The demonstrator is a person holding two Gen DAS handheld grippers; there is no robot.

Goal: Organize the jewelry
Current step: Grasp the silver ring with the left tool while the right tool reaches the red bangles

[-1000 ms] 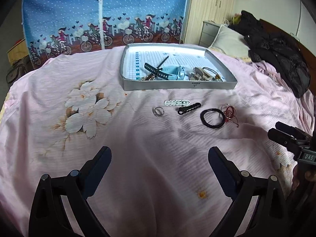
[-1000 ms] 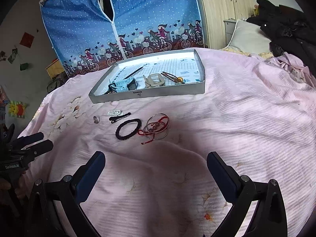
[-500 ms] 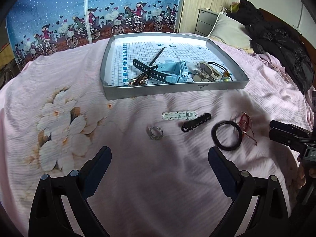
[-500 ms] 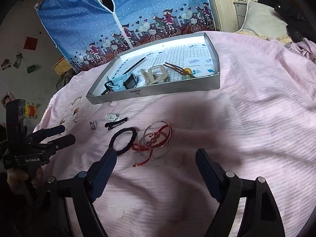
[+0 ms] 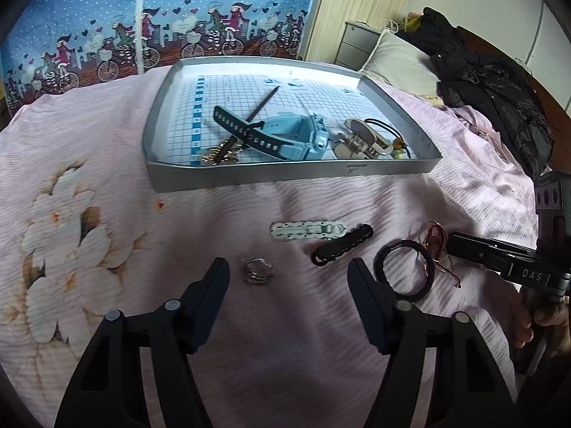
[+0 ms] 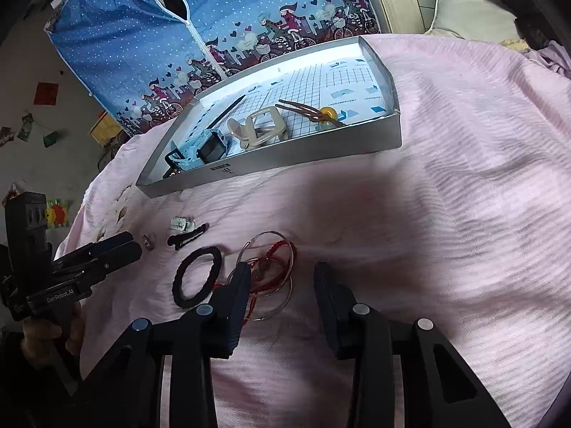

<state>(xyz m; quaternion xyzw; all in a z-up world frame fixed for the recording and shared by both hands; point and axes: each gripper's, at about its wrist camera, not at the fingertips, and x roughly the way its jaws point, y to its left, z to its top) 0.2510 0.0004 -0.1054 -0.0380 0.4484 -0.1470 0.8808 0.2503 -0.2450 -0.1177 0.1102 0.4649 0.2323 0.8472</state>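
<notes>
On the pink bedspread lie a silver ring [image 5: 257, 271], a white clip [image 5: 308, 230], a black clip [image 5: 342, 244], a black hair tie [image 5: 379, 267] and a red-cord bracelet with thin hoops [image 5: 437, 246]. My left gripper [image 5: 289, 267] is open, low over the spread, with the ring just ahead between its fingers. My right gripper [image 6: 282, 269] is open and straddles the bracelet bundle [image 6: 274, 249]; its left finger overlaps the bundle. The hair tie [image 6: 178, 278] lies to its left. The grey tray [image 5: 292, 174] behind holds a blue watch [image 5: 296, 137], a beige claw clip [image 5: 360, 135] and a hair stick [image 5: 262, 105].
A blue bicycle-print fabric wardrobe [image 5: 142, 18] stands behind the bed. A pillow [image 5: 399, 57] and a black jacket [image 5: 492, 89] lie at the far right. A hand [image 5: 535, 321] holds the right gripper's handle. The bedspread [image 6: 464, 214] is wrinkled.
Both grippers came forward and down toward the loose pieces. Both pairs of jaws narrowed but stay open. The right gripper now sits around the bracelet bundle.
</notes>
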